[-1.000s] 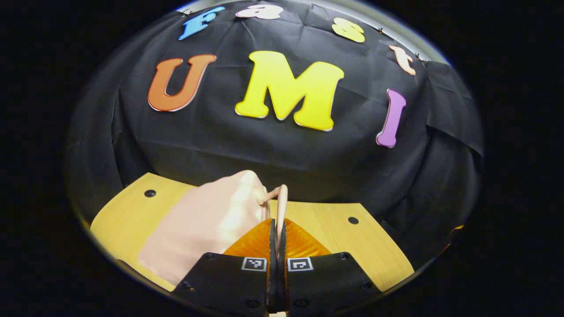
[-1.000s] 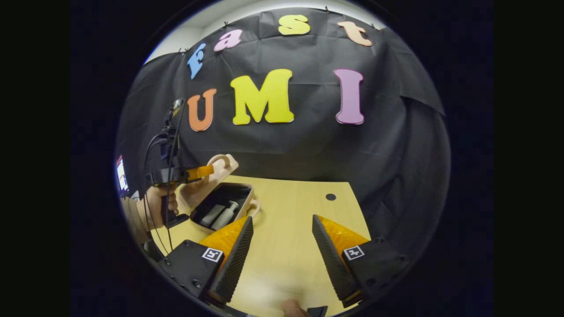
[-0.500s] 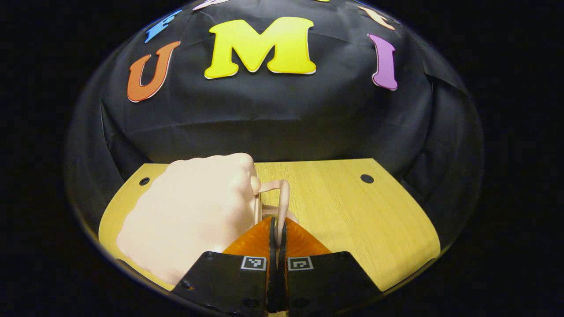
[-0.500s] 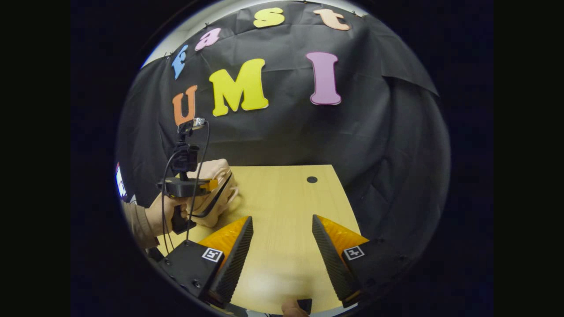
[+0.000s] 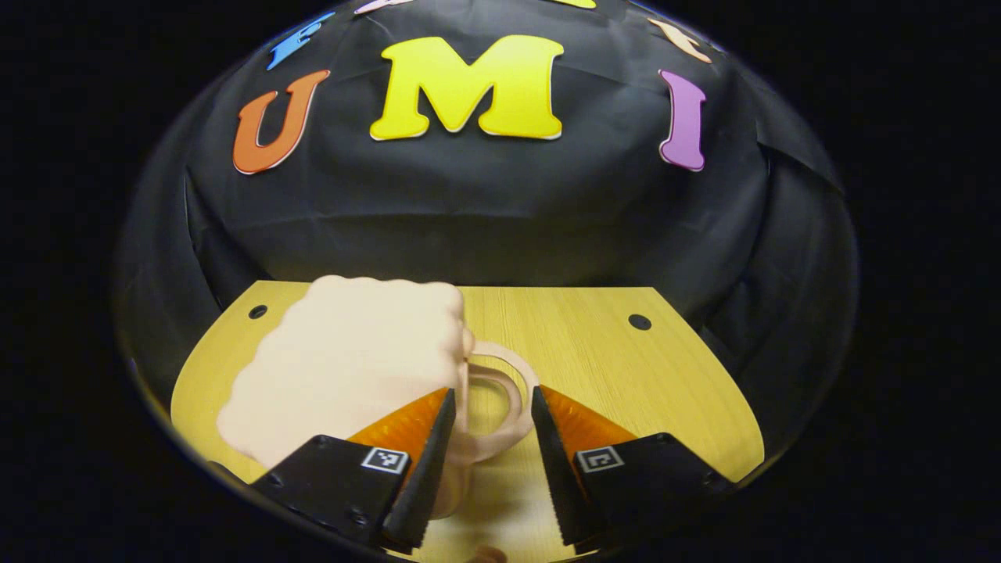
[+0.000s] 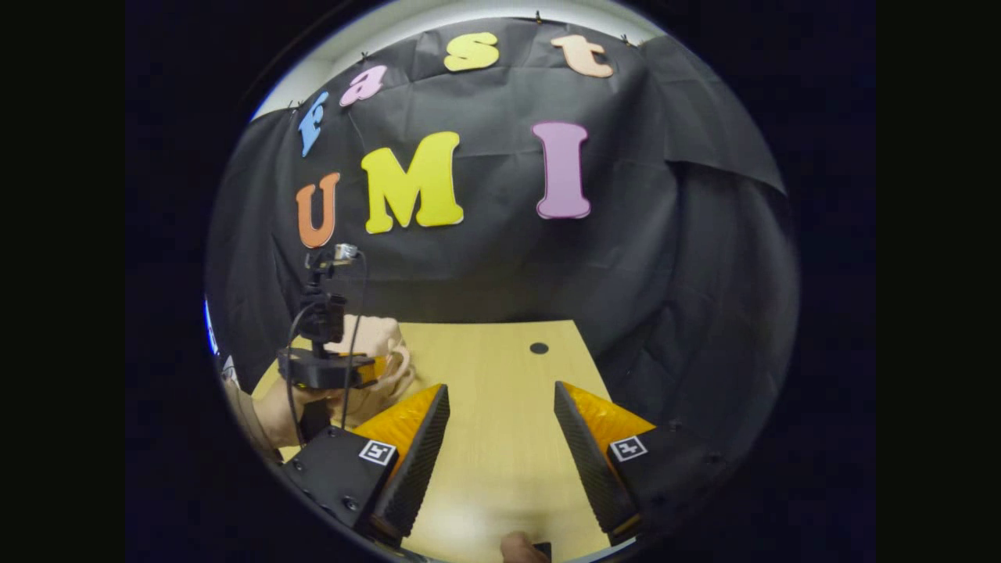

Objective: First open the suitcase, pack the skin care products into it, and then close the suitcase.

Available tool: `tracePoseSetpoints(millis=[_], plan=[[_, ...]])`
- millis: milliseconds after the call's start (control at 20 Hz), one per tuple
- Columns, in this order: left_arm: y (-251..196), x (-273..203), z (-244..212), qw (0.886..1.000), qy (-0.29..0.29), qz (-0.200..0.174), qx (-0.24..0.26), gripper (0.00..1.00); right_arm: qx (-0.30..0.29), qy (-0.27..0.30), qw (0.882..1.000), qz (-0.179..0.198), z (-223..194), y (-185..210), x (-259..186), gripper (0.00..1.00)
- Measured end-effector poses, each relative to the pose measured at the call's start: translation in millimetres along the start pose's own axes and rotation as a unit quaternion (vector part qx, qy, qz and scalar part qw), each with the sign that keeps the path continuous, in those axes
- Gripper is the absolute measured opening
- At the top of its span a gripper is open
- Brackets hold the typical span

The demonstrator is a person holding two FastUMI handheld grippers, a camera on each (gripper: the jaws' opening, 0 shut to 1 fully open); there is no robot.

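The pale pink suitcase (image 5: 352, 352) lies closed and flat on the wooden table (image 5: 626, 375), its looped handle (image 5: 500, 391) pointing toward me. My left gripper (image 5: 489, 438) is open, its fingers standing on either side of the handle without pressing it. In the right gripper view the suitcase (image 6: 379, 352) sits at the table's left, with the left gripper (image 6: 324, 367) and the hand holding it in front of it. My right gripper (image 6: 500, 438) is open above bare table, nothing between its fingers. The skin care products are hidden inside the case.
The table (image 6: 500, 407) has small dark holes (image 5: 640, 321) near its back corners and ends at the black cloth wall. A person's sleeve (image 6: 242, 407) shows at the left edge of the right gripper view.
The left gripper lowered the suitcase lid by its handle until the case shut, then opened and let go of the handle. The right gripper stayed open, shifting only slightly.
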State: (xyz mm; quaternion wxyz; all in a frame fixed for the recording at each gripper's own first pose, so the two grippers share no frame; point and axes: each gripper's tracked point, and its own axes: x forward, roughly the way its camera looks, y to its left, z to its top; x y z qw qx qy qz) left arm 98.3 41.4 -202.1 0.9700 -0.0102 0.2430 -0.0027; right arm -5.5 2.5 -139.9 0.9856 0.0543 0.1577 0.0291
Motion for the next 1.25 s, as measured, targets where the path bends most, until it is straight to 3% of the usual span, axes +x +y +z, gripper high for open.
tracePoseSetpoints(millis=[50,250,450,650,750,950,1200,1250], plan=[[13,-17,11,1.000,-0.010,0.004,-0.001,0.76,0.000,-0.006,1.000,0.001,7,9,-1,0.79],[68,-84,54,0.996,-0.080,0.032,-0.004,0.92,-0.008,-0.041,0.999,0.010,38,53,-5,0.80],[112,-155,82,0.988,-0.146,0.051,0.003,0.93,-0.029,-0.074,0.997,0.024,65,107,-6,0.81],[140,-214,85,0.983,-0.177,0.055,-0.003,0.93,-0.012,-0.082,0.995,0.049,72,164,-19,0.81],[144,-222,76,0.984,-0.173,0.042,-0.016,0.93,-0.038,-0.087,0.993,0.066,68,196,-22,0.80],[157,-234,77,0.982,-0.185,0.041,0.007,0.93,-0.078,-0.091,0.988,0.098,59,240,-30,0.81],[159,-241,92,0.981,-0.193,0.020,-0.014,0.93,-0.091,-0.091,0.987,0.098,55,261,-32,0.81],[162,-242,95,0.980,-0.197,0.021,-0.007,0.85,-0.095,-0.087,0.987,0.096,53,264,-31,0.81]])
